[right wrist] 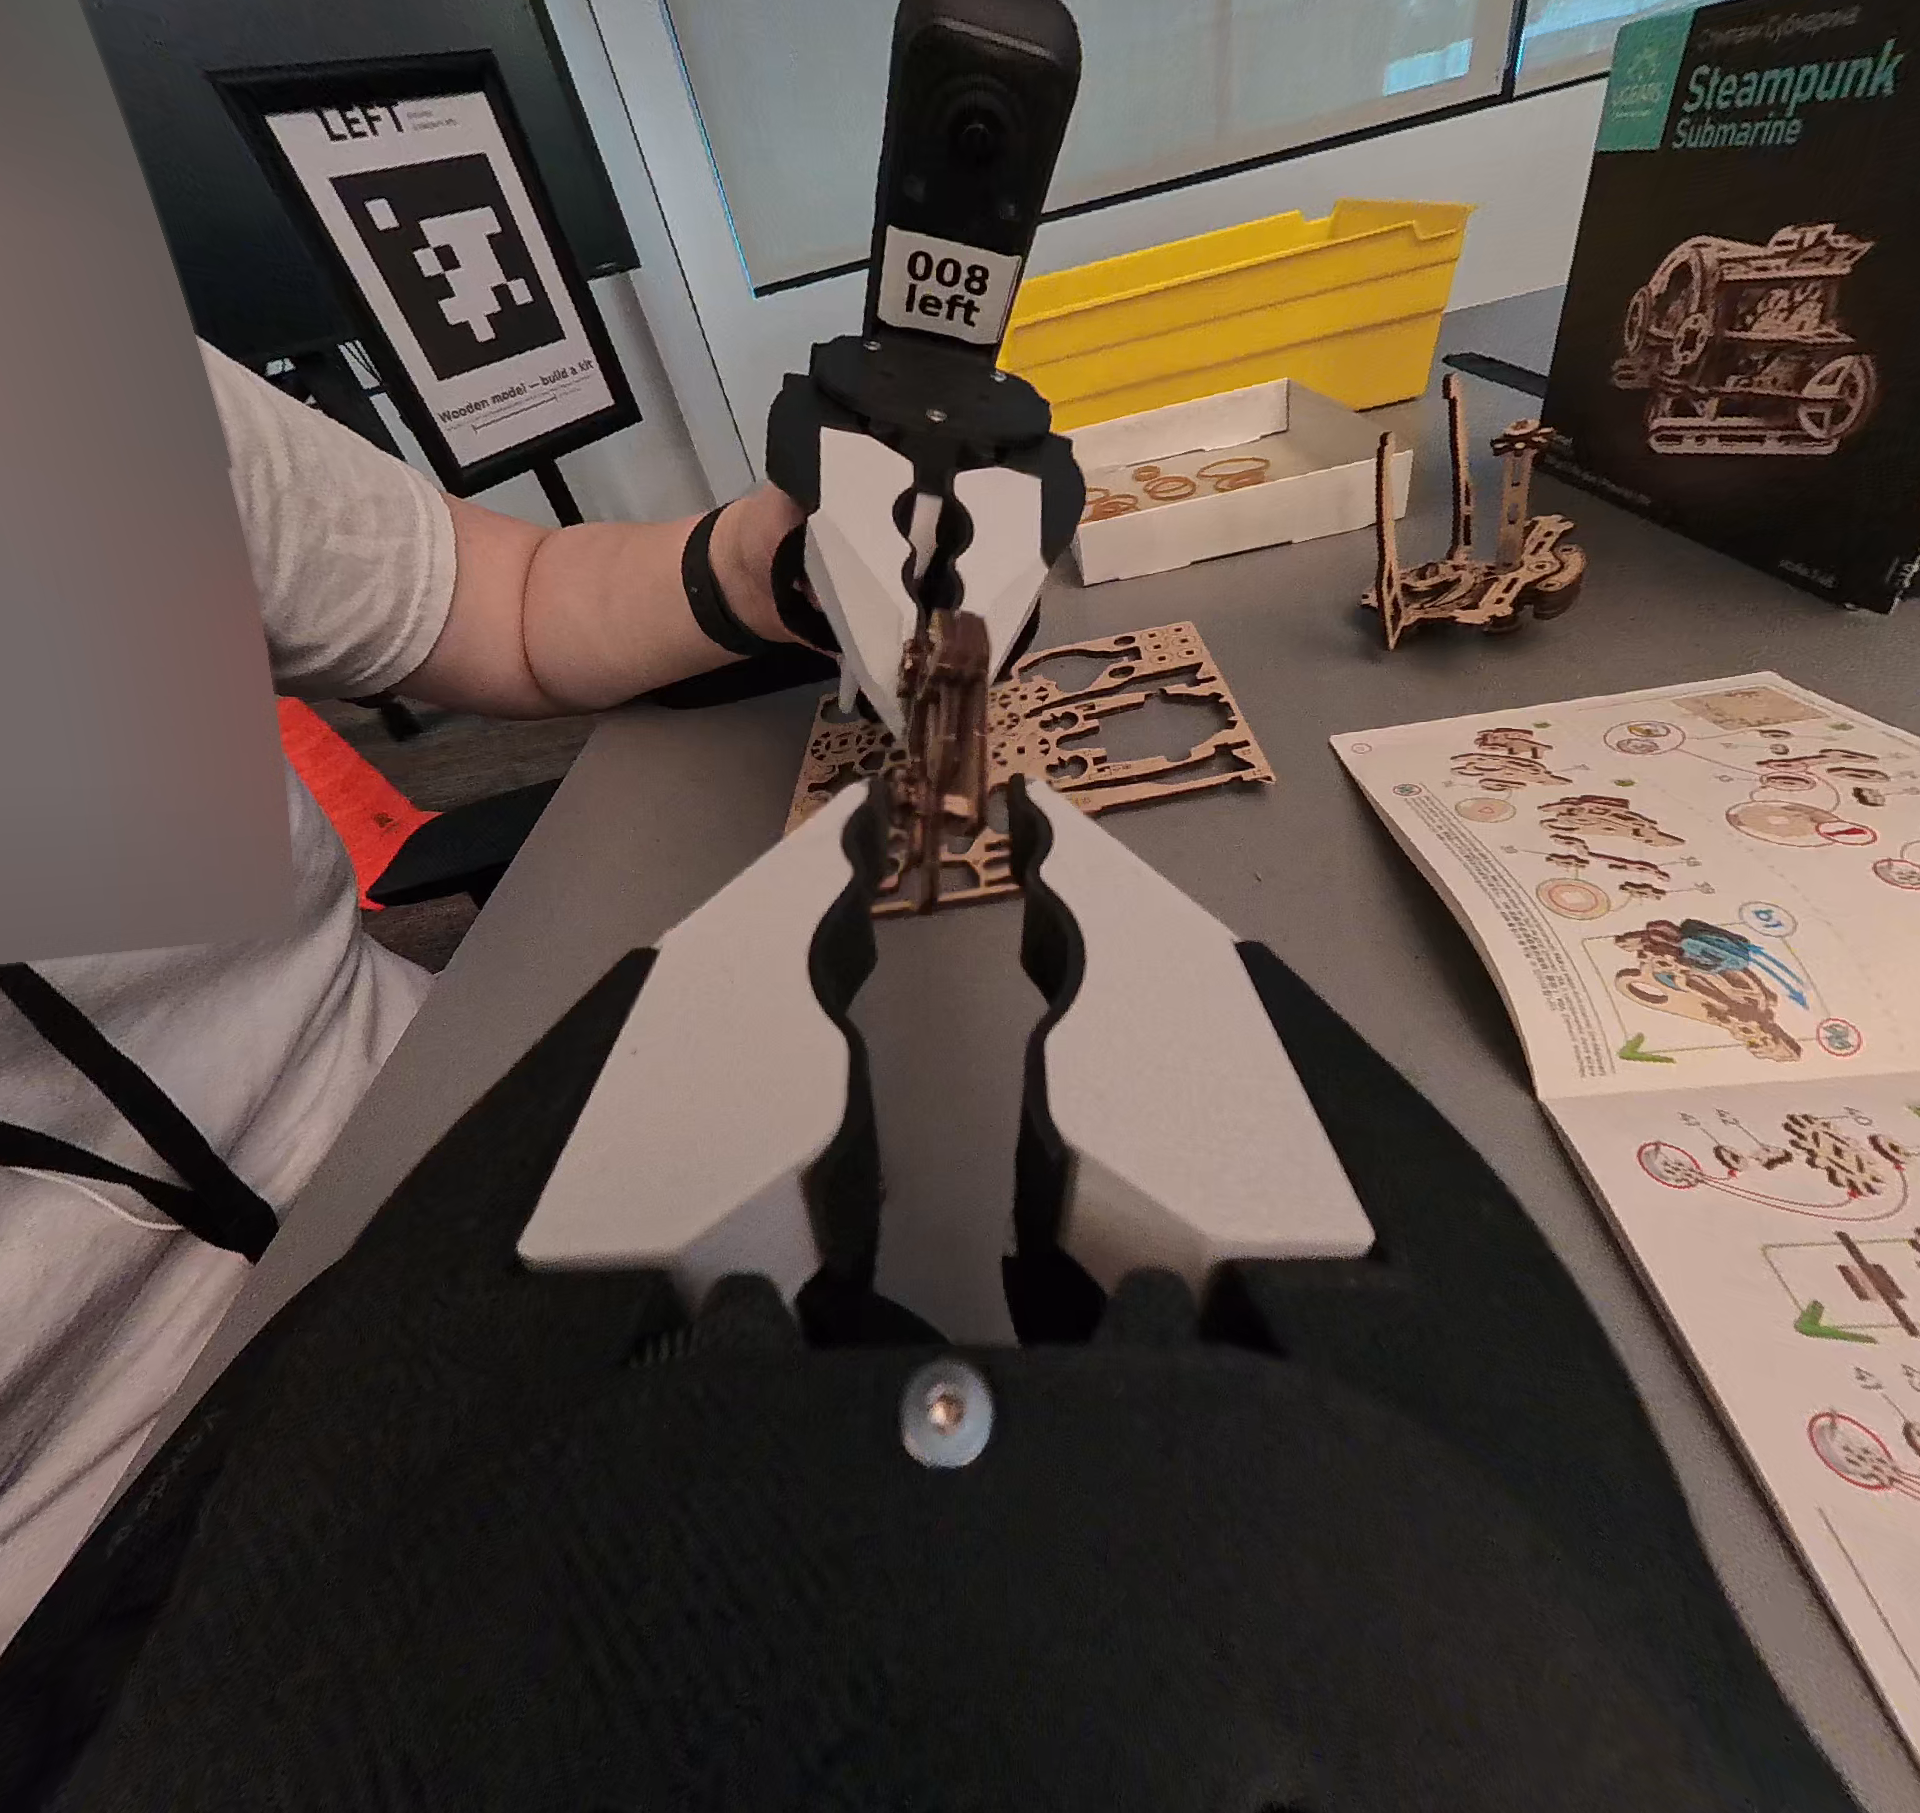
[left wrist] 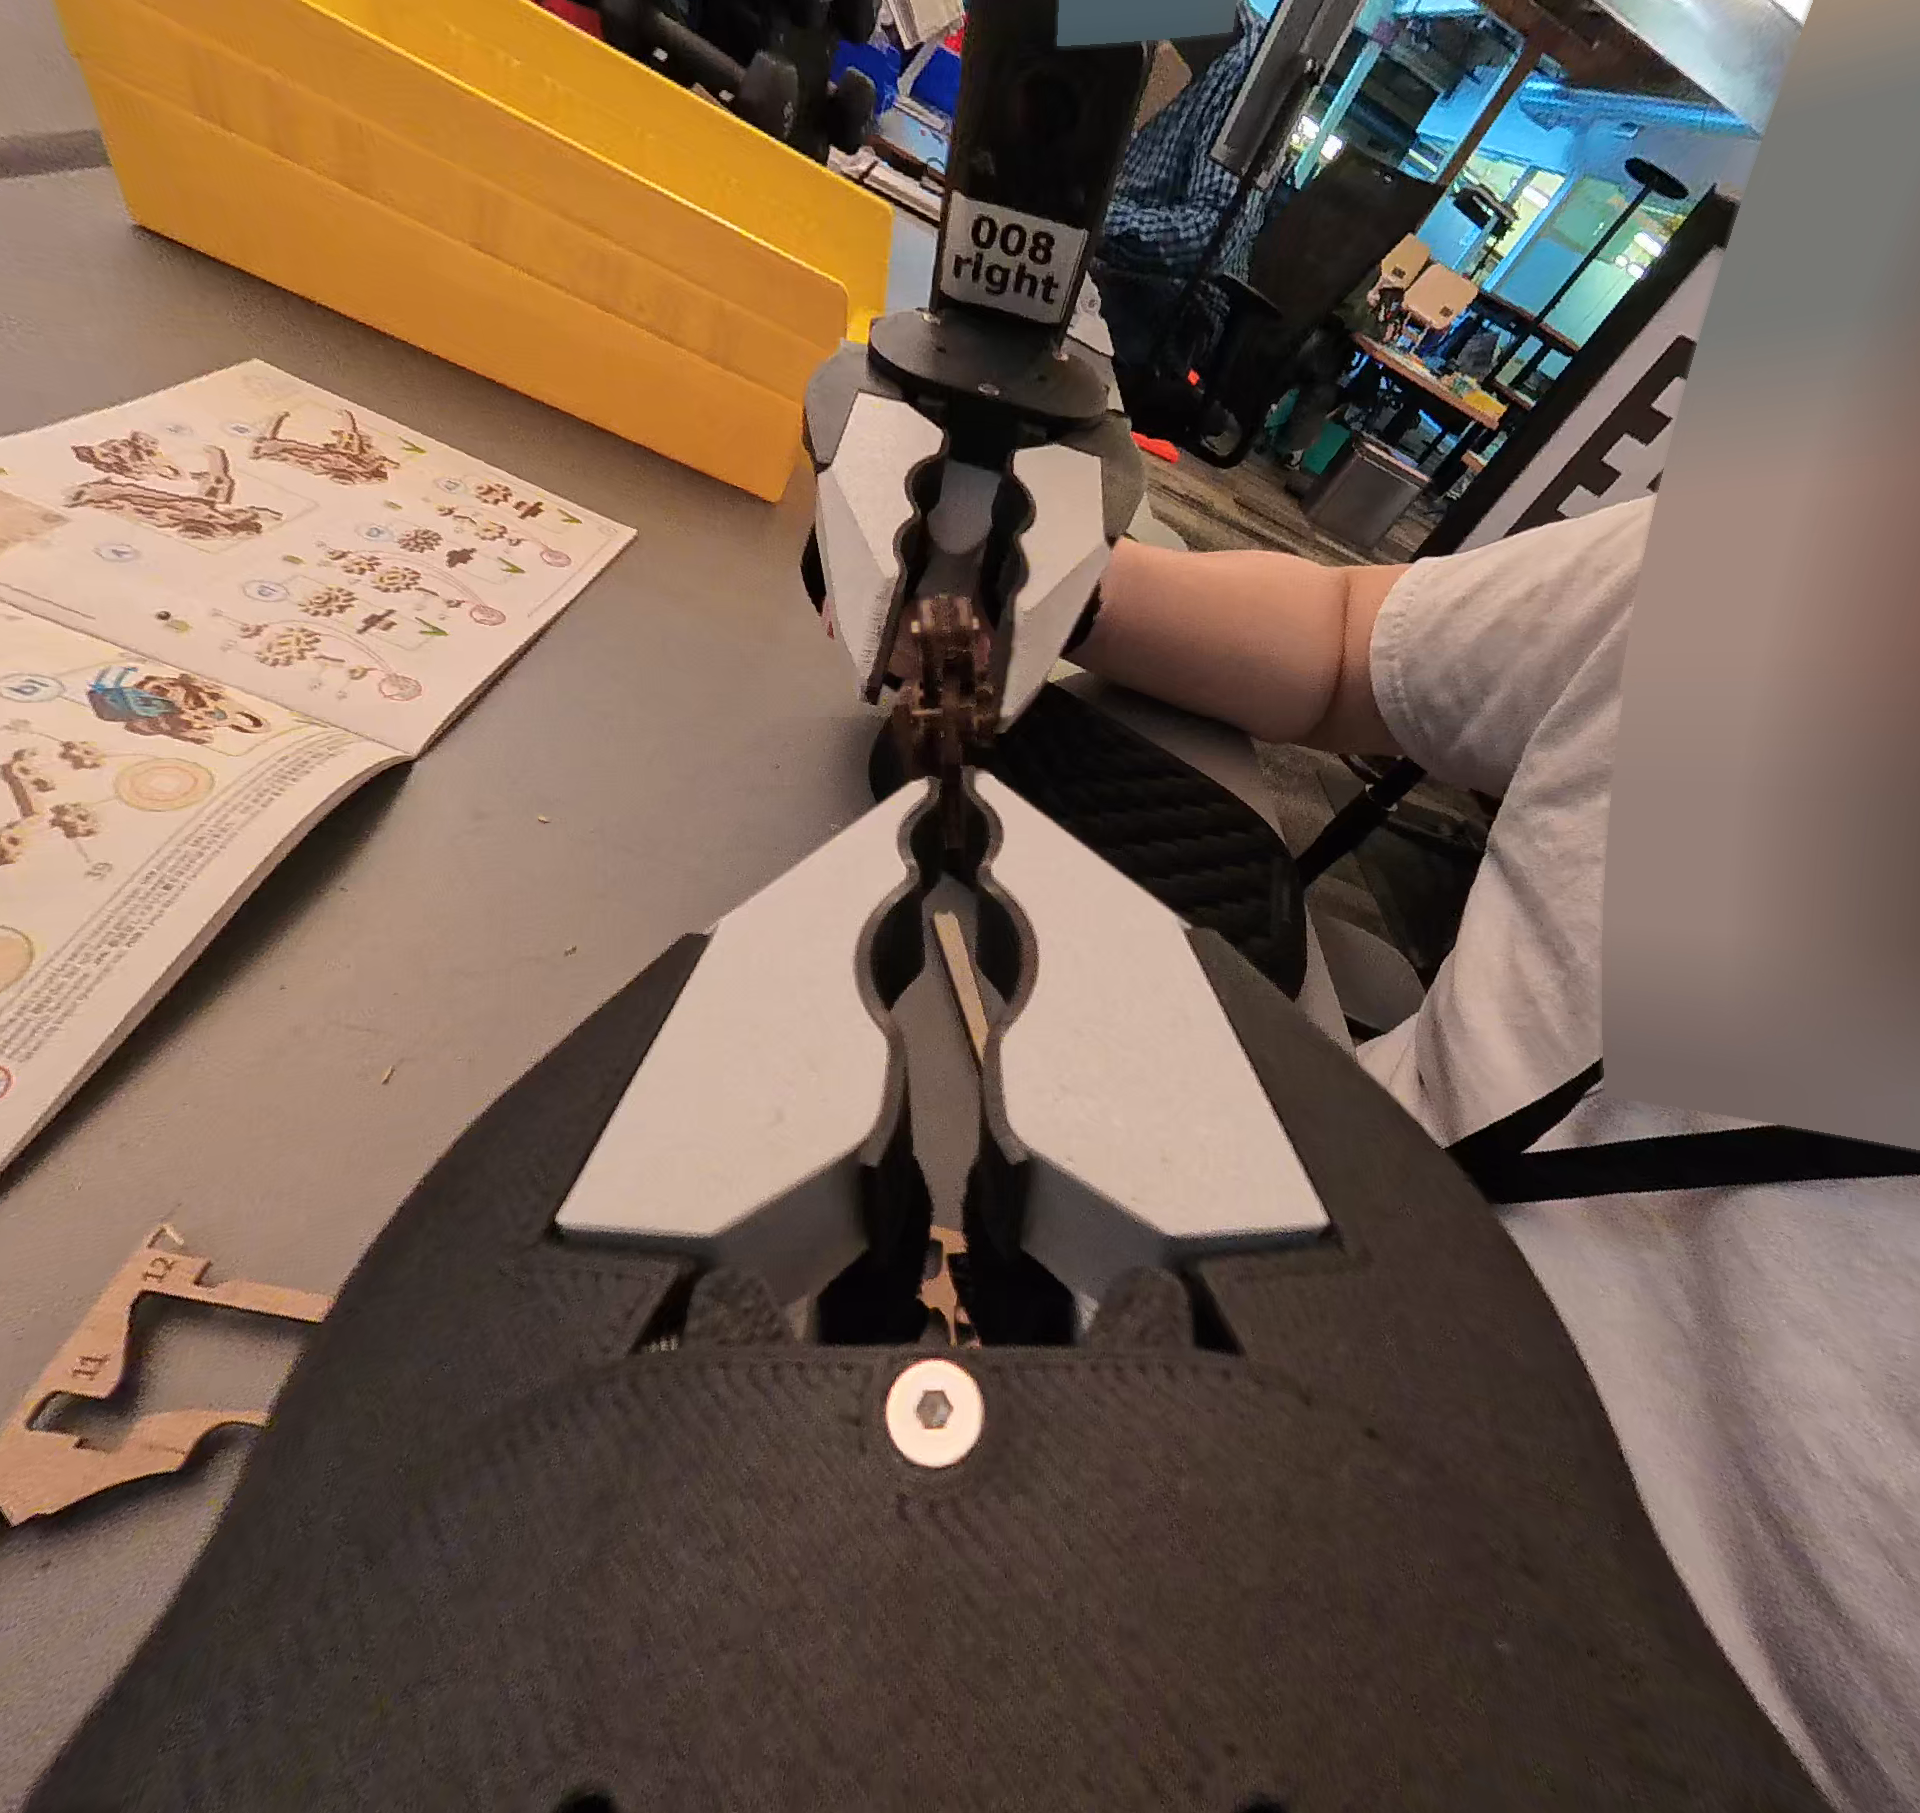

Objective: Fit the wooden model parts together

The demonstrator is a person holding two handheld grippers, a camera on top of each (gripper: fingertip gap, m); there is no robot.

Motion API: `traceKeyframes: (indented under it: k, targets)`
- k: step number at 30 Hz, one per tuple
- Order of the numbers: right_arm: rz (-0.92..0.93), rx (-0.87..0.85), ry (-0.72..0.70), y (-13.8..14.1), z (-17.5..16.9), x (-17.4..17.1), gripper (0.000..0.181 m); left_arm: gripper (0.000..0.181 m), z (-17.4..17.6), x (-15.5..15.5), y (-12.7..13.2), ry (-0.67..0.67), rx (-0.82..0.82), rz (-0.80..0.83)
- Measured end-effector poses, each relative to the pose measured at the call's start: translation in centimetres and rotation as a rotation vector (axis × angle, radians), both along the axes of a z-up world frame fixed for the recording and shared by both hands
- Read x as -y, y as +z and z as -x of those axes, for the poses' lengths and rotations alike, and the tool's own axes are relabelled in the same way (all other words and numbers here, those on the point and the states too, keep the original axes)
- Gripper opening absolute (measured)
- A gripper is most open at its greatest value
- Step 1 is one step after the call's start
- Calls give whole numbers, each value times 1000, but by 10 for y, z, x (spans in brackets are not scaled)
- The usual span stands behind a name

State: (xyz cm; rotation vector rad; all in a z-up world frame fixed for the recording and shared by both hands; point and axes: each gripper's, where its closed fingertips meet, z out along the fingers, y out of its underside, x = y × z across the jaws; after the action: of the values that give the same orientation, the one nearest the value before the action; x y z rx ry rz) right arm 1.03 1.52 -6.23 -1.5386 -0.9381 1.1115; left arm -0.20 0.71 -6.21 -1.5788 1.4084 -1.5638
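In the left wrist view, the left gripper (left wrist: 948, 818) was squeezed tight on a small wooden assembly (left wrist: 940, 683) just past its tips, at 12 o'clock. The right gripper (left wrist: 935, 693) pinched the same piece from the far side, likely so the 2 could push parts together. A leftover wooden scrap (left wrist: 135, 1368) lay at 8 o'clock.

In the right wrist view, the right claw's fingers looked wider, with only the tips near the wood. This view alone showed the part sheet (right wrist: 1091, 724) under the piece and a half-built model (right wrist: 1475, 548) at 2 o'clock.

Bright daylight, fisheye edges (slight blur)
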Motion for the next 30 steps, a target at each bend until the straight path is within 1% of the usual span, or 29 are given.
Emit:
traceKeyframes:
  k: [1, 4, 5, 7, 9, 12, 14, 15, 16, 22, 25, 30]
  targets:
    - [7, 5, 7, -1, 0, 1, 16, 0, 0, 0, -2, -3, -9, -8]
    - [22, 55, -11, -8, -1, -2, 16, 0, -1, -3, -9, 17, -39, -49]
    - [22, 72, -20, -10, -1, -3, 16, 3, -1, -5, -13, 29, -58, -76]
    - [42, 105, -42, -14, -4, -6, 16, 17, -1, -18, -25, 92, -130, -172]
    - [85, 140, -76, -20, -9, -11, 16, 31, 3, -37, -37, 176, -206, -325]
    - [155, 256, -175, -41, -25, -26, 16, 38, 14, -74, -44, 354, -313, -646]
    - [191, 305, -226, -52, -34, -33, 16, 43, 25, -98, -44, 480, -404, -868]
    - [208, 306, -237, -54, -36, -34, 16, 45, 29, -106, -43, 525, -435, -940]
    - [227, 299, -243, -56, -37, -35, 16, 47, 31, -109, -44, 549, -456, -971]
    - [307, 333, -284, -73, -43, -40, 17, 61, 41, -121, -44, 649, -504, -899]
    - [329, 329, -294, -75, -43, -41, 17, 64, 48, -130, -43, 705, -515, -850]
    - [347, 358, -331, -81, -48, -44, 17, 68, 53, -134, -50, 724, -552, -785]
